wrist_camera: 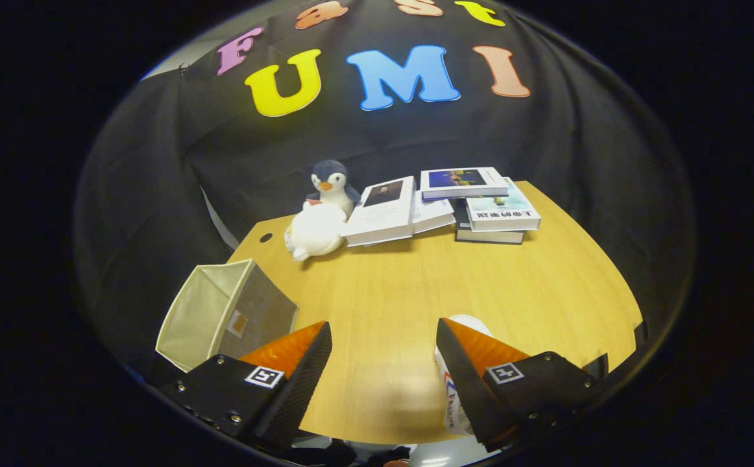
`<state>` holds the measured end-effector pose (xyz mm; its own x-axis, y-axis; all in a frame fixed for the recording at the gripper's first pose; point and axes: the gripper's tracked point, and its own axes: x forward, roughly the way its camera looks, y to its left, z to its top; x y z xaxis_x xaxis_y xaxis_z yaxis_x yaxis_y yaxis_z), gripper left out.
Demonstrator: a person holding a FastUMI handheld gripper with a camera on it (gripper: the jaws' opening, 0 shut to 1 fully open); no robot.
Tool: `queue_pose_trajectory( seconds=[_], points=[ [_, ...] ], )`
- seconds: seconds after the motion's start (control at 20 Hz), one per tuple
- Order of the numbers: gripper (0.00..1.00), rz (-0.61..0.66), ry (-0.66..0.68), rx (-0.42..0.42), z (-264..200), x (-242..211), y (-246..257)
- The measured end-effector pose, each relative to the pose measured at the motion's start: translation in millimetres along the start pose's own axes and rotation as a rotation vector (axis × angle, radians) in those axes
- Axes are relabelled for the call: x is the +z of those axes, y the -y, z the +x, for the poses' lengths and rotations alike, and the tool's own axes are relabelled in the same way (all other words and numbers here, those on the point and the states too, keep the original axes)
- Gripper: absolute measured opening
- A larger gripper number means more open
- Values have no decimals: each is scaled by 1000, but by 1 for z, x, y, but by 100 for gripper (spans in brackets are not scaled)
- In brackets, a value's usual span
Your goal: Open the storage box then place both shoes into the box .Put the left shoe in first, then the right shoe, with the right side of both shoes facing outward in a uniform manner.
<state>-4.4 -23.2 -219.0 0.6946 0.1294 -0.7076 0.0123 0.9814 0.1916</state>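
Observation:
A fabric storage box (218, 314), grey outside and cream inside, stands on the wooden table (403, 285) just ahead of my left finger, tilted, with its mouth showing and nothing inside it. My gripper (382, 324) is open above the table's near edge, with bare tabletop between its fingers. A white object (449, 389) with blue and red marks lies right beside the right finger and is mostly hidden by it. I cannot tell whether it is a shoe.
At the far side of the table stand a penguin plush (329, 183) and a white plush (315, 231). Next to them lie a white book (382, 212) and a stack of books (497, 206). Black cloth closes the booth behind the table.

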Motion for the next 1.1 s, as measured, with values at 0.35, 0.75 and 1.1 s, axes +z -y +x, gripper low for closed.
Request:
queue_pose_trajectory(
  seconds=[0.35,0.75,1.1],
  points=[
    [98,-18,-62,-114,8,-31,80],
    [98,-57,-198,-169,30,-91,128],
    [98,-75,-323,-142,49,-132,136]
  ],
)
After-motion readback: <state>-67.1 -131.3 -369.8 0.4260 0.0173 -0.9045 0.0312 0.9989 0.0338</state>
